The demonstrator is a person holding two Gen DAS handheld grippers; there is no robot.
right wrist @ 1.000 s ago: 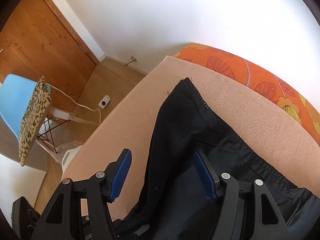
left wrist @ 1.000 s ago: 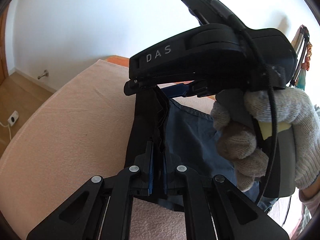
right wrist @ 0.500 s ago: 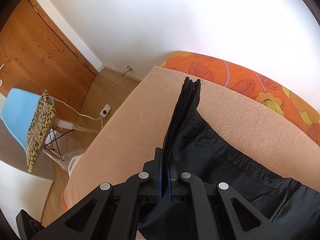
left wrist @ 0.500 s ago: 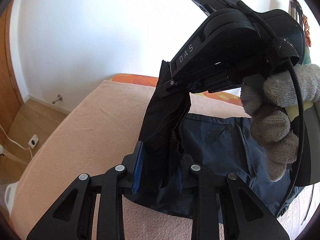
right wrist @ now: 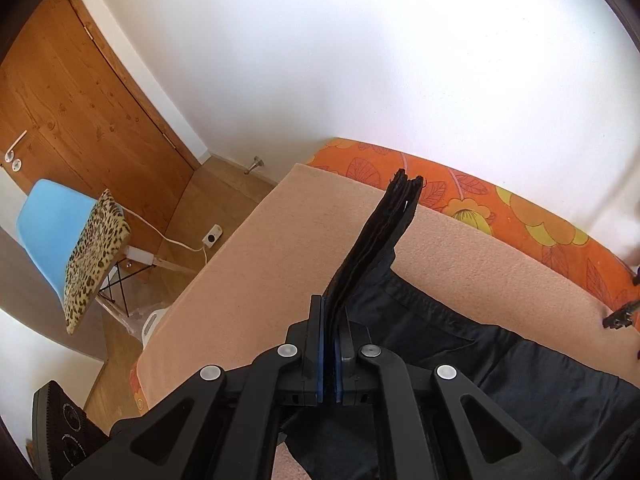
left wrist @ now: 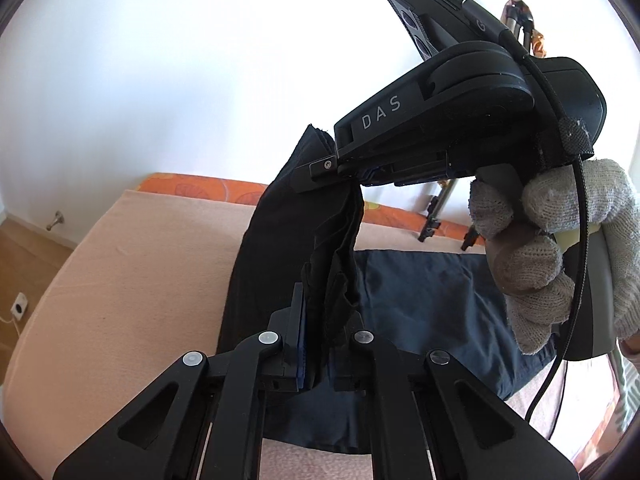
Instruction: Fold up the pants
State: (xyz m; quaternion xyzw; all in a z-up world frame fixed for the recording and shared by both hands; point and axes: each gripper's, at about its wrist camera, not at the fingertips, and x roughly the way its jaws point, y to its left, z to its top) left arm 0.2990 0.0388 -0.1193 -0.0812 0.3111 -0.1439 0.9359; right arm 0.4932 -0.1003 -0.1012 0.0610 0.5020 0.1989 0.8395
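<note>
Pants [left wrist: 288, 240] hang pinched in both my tongs. The left tongs [left wrist: 316, 344] are clamped tight on a bunched edge, and the right tongs [right wrist: 330, 344] are squeezed fully closed on a stacked edge that sticks up past the tips. The rest of the pants lie on the peach blanket [right wrist: 280, 240] to the right. I think the trick here is keeping both grips level and the edge taut between them, then carrying it across in one go so the fold lands flat without wrinkles.
</note>
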